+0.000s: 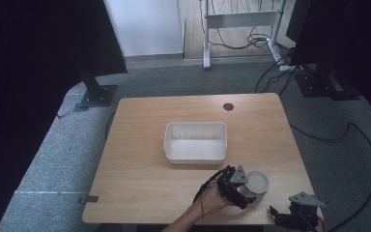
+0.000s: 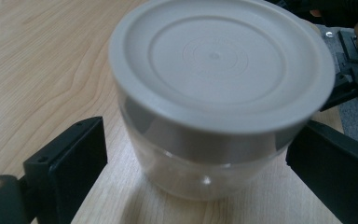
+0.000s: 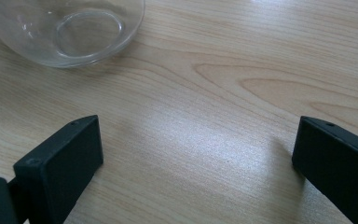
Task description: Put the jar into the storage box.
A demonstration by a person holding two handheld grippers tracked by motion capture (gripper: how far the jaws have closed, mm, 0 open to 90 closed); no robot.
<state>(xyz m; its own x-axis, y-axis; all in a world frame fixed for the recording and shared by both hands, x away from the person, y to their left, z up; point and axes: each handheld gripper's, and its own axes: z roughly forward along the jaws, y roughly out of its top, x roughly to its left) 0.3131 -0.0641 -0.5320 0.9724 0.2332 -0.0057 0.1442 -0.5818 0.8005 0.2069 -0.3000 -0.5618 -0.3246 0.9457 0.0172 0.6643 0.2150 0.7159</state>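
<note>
A clear jar (image 1: 257, 182) with a flat grey lid (image 2: 219, 60) stands upright near the table's front right. My left gripper (image 1: 248, 192) reaches it from the person's side. In the left gripper view this gripper (image 2: 196, 163) is open, one black jaw on each side of the jar's clear wall (image 2: 186, 172). The left jaw stands a small gap off the wall and the right jaw is very close to it. My right gripper (image 1: 292, 216) rests at the front right corner. It (image 3: 196, 158) is open over bare wood, with the jar's glass base (image 3: 70, 32) ahead of it to the left.
A white rectangular bin (image 1: 221, 142), empty inside, sits at the middle of the wooden table (image 1: 140, 183). A dark round cable hole (image 1: 228, 107) lies near the far edge. Cables, dark stands and a metal frame are on the grey carpet around the table.
</note>
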